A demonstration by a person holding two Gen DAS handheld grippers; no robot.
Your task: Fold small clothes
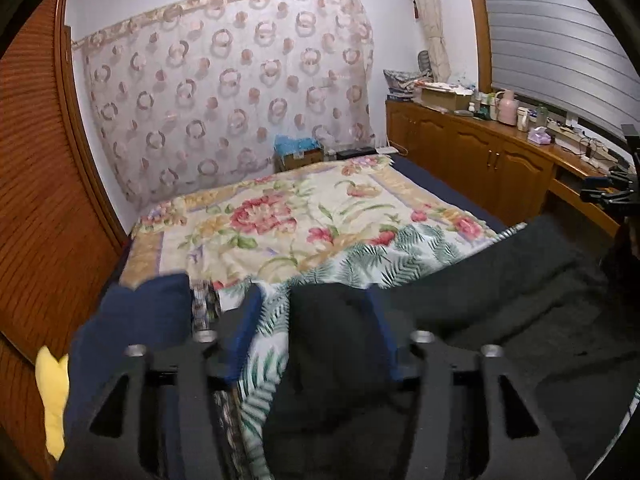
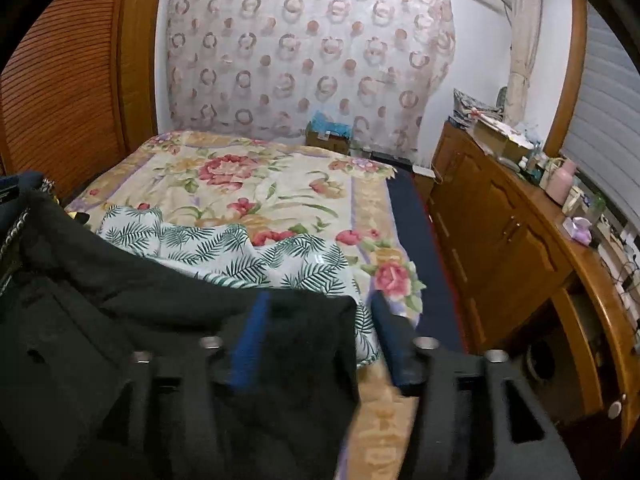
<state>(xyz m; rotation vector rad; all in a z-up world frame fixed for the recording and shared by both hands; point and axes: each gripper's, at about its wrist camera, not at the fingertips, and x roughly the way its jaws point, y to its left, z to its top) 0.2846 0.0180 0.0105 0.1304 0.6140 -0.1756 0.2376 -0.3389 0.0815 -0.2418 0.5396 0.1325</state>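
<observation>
left gripper (image 1: 314, 320) jaws spread, right gripper (image 2: 316, 320) jaws spread

The black garment (image 1: 500, 300) runs off the lower frame edges in both views, its shape perhaps trousers, and hides the left gripper's (image 1: 312, 300) right fingertip.

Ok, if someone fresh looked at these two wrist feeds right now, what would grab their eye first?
Probably the black garment, a dark mass filling the near foreground of both views, with the left gripper and right gripper open over its edges. Next, the floral bedspread spread across the bed beyond, with a palm-leaf print cloth lying between it and the black garment.
</observation>
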